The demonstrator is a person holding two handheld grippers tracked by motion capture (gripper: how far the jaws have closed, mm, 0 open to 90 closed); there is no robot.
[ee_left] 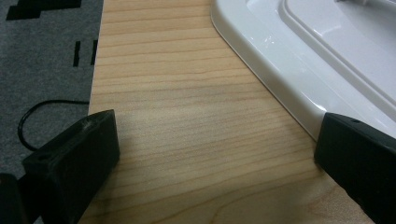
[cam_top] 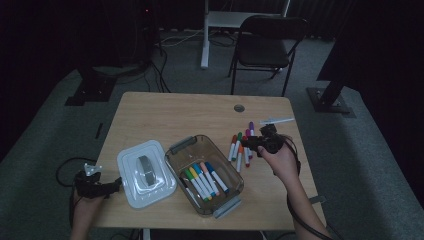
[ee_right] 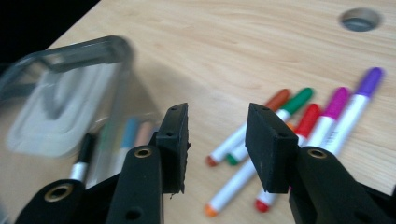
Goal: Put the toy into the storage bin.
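Note:
A clear plastic box (cam_top: 221, 151) stands in the middle of the wooden table (cam_top: 175, 115) with several coloured markers (cam_top: 205, 180) in it. Its white lid (cam_top: 145, 172) lies flat to the left. Several more markers (cam_top: 241, 147) lie loose to the right of the box. My right gripper (cam_top: 252, 142) hovers over these loose markers (ee_right: 322, 116), open, with nothing between its jaws (ee_right: 217, 140); the box (ee_right: 88, 49) is blurred to its left. My left gripper (cam_top: 117, 184) rests at the table's left front corner, open wide (ee_left: 217, 154), beside the lid's corner (ee_left: 289, 56).
A cable hole (cam_top: 239, 108) sits near the table's far edge. A thin pale stick (cam_top: 276, 120) lies at the far right. A folding chair (cam_top: 265, 42) and stand legs are on the carpet beyond. The table's left edge (ee_left: 95, 70) runs close to my left gripper.

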